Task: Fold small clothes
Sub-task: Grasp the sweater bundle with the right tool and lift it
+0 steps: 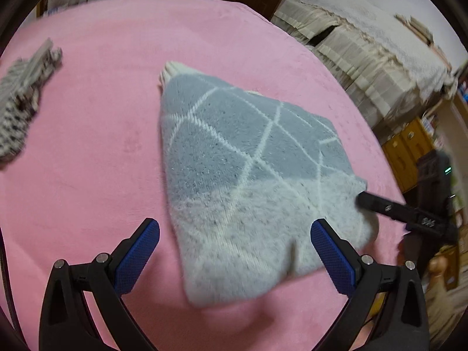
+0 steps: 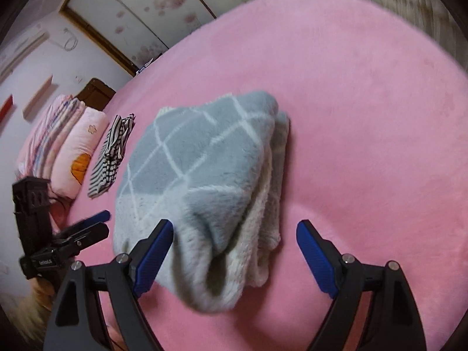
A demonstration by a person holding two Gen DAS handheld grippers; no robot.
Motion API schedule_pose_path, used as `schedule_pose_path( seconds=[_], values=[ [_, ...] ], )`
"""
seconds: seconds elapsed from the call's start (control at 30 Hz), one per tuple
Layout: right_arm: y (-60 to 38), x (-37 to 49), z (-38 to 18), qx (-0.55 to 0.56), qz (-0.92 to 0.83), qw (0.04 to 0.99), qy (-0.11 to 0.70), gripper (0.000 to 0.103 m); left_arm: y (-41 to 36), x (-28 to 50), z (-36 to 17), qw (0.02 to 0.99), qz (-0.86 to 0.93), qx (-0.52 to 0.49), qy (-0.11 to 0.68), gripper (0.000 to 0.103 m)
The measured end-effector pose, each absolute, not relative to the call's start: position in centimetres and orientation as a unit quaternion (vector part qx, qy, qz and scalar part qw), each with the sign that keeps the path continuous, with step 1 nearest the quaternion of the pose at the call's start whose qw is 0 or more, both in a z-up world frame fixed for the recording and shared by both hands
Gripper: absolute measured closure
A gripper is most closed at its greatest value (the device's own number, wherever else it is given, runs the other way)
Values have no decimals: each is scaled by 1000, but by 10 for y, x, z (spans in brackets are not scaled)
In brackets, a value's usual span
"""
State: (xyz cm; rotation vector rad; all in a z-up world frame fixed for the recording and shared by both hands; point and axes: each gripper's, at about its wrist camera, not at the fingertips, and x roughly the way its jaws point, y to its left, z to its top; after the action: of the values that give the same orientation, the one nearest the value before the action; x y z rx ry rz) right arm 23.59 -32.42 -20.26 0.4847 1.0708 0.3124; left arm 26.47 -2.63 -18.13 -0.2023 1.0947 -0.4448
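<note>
Folded fuzzy grey-blue garment with white diamond lines, lying on a pink bed cover, roughly in the middle of it. Paler, almost white at the near end, grey-blue toward the far end, with a cream ribbed edge peeking out at the far tip. In the right wrist view, the same garment stacked in several layers, cream underside showing along its right edge, near end bulging into a loose rounded fold.

Left gripper low over the near end of the garment, blue-padded fingers spread wide, one on the left over bare pink cover, the other over the garment's near right corner; nothing pinched between them. Right gripper likewise spread wide and holding nothing, left finger over the garment's near edge, right finger over bare cover. Whether any pad touches the fabric: cannot tell.

Black tip of the right gripper visible at the garment's right corner in the left wrist view.

Striped black-and-white garment lying apart on the far left of the cover, beside a stack of pink bedding. Beige draped furniture beyond the bed on the far right.
</note>
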Motion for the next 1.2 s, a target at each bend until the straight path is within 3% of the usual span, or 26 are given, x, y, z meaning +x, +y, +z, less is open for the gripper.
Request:
schedule_pose_path(
  seconds=[0.2, 0.33, 0.57, 0.83, 1.07, 1.2],
  values=[
    [-331, 260, -245, 315, 205, 774, 510, 16, -17, 290, -225, 788, -231, -174, 543, 0],
    [-327, 271, -266, 339, 221, 754, 517, 7, -10, 300, -255, 758, -249, -235, 555, 0],
    [-318, 276, -269, 321, 238, 763, 508, 9, -13, 294, -267, 767, -258, -242, 536, 0],
    [-300, 272, -250, 270, 222, 797, 493, 38, -33, 287, -255, 796, -222, -200, 526, 0],
    [-284, 252, -224, 231, 180, 833, 469, 49, -56, 260, -221, 843, -163, -133, 494, 21],
    [-280, 230, -205, 242, 178, 841, 451, 51, -55, 239, -195, 858, -162, -116, 473, 25]
  ],
)
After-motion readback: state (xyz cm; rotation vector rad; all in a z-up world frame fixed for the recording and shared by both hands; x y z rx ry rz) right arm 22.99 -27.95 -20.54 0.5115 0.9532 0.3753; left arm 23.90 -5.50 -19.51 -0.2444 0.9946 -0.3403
